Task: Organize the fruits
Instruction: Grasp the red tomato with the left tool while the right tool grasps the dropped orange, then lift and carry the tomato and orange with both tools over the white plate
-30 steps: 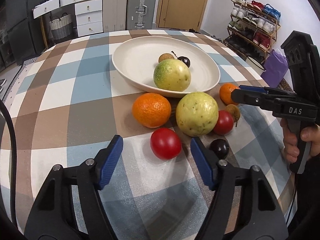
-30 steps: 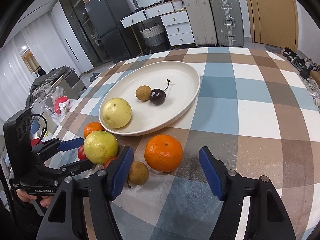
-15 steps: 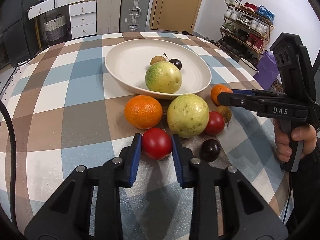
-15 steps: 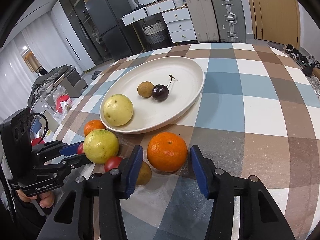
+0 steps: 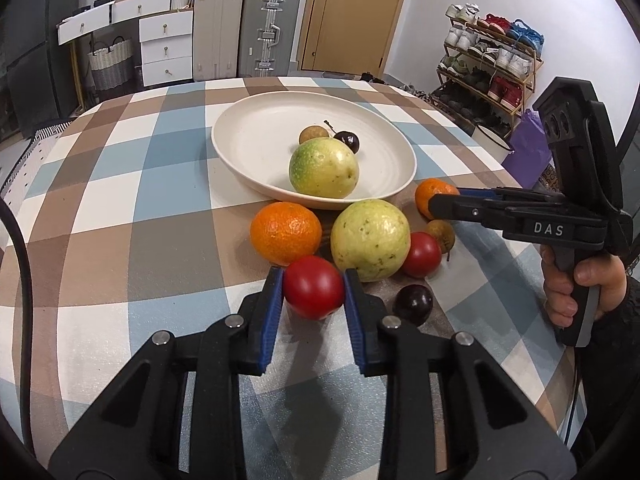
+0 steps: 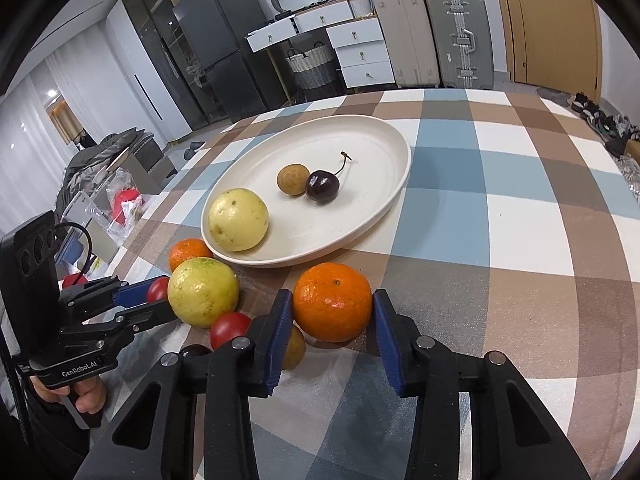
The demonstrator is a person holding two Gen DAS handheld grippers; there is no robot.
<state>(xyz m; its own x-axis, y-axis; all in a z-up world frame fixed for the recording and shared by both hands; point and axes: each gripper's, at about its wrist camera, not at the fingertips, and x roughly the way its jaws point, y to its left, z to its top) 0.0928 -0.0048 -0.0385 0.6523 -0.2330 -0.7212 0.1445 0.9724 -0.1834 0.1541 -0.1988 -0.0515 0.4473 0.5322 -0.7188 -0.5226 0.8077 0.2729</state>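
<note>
My left gripper [image 5: 313,280] is shut on a red tomato [image 5: 314,296] on the checked tablecloth, just in front of a big guava [image 5: 370,240] and a large orange [image 5: 286,232]. My right gripper [image 6: 333,300] has its jaws closing around a small orange [image 6: 332,307]. The left pad sits against the orange and a sliver of gap shows at the right pad. A second tomato [image 5: 421,254], a longan [image 5: 440,234] and a dark cherry [image 5: 413,299] lie nearby. The cream plate [image 5: 256,140] holds a guava [image 5: 323,168], a longan [image 6: 293,179] and a cherry [image 6: 322,186].
Each gripper is held by a hand [image 5: 580,292]. Past the table's far edge stand suitcases [image 5: 272,28] and white drawers [image 5: 166,48]. A shoe rack [image 5: 492,64] and a purple bag [image 5: 528,156] are off the right side.
The left jaws closed from wide open onto the red tomato and moved slightly forward. The right jaws narrowed around the small orange while that hand stayed in place.
</note>
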